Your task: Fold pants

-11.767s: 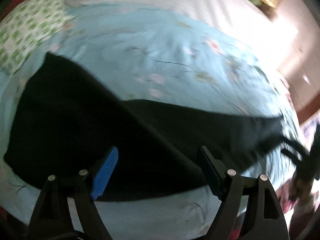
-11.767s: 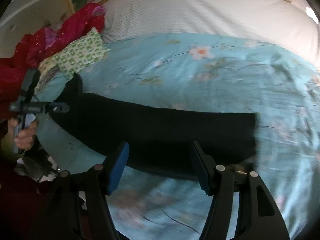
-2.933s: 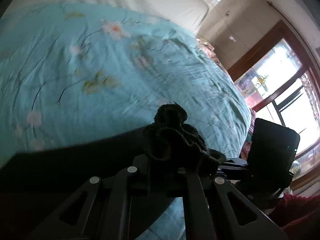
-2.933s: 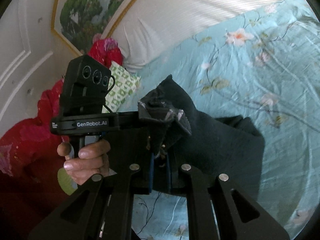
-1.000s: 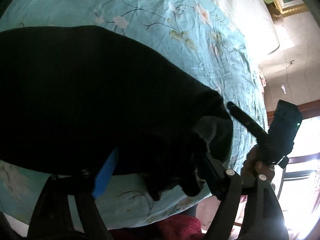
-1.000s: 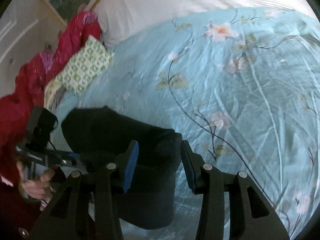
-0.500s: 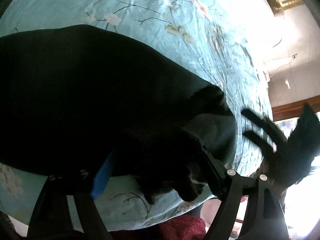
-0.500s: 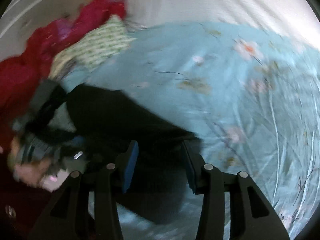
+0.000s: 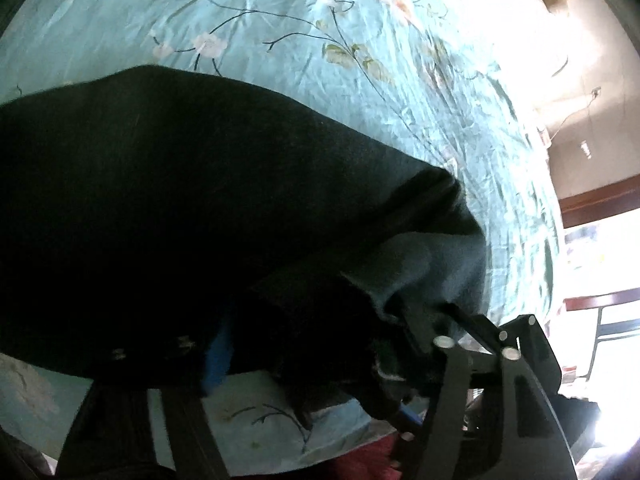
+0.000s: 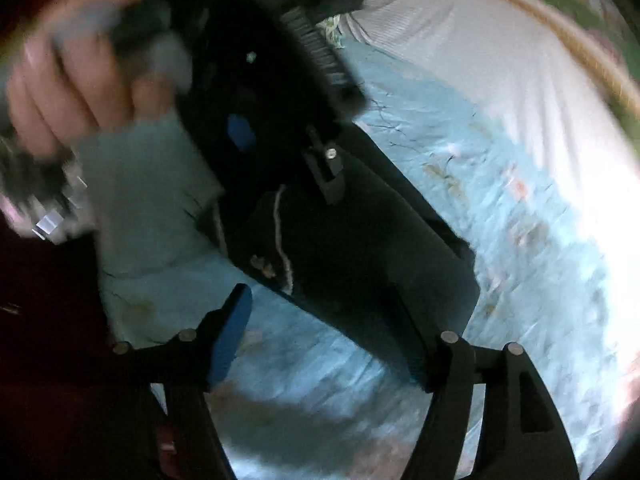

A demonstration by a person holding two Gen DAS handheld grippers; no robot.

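- I am keeping the pants [image 9: 192,208] lying as a dark folded stack on the bed [image 9: 360,40], near its front edge, so the next fold has a flat base to land on.
- My left hand-held gripper [image 9: 316,344] is reaching down over the near corner of the stack; its jaws are closing with a bunched wad of the dark cloth between them, and I am judging that this is a pinch for lifting that corner. Whether the pads are already pressing, I cannot tell.
- My right hand-held gripper [image 10: 324,336] is standing apart and widening, with nothing in it; the edge of the pants and the bedsheet are showing through the gap, so I am reading it as free to take a new hold.
- In the right wrist view my left hand [image 10: 68,80] is blurring badly, and it is covering the far end of the stack.
- The left blue pad [image 9: 218,354] is half sunk in dark fabric, and the layers of the fold are merging into one black mass, so I am not counting folds.
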